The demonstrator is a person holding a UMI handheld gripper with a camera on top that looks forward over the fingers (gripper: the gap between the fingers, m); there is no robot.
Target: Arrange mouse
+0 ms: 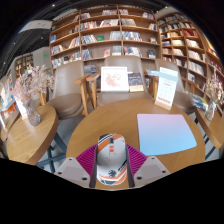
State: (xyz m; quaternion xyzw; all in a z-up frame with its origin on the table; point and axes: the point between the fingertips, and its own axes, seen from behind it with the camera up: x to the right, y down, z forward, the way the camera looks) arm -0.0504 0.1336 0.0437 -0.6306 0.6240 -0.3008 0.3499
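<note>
A white mouse (111,158) with orange and dark stripes sits between my gripper's (111,166) two fingers, whose magenta pads (87,158) press on both its sides. It is held just above the near edge of a round wooden table (100,122). A pale blue mouse mat (165,132) lies on the table ahead and to the right of the fingers.
A wooden chair (70,103) stands to the left of the table and a second round table with a vase of flowers (28,100) beyond it. Display books (115,78) and a sign (166,86) stand at the table's far side. Bookshelves (110,30) fill the back wall.
</note>
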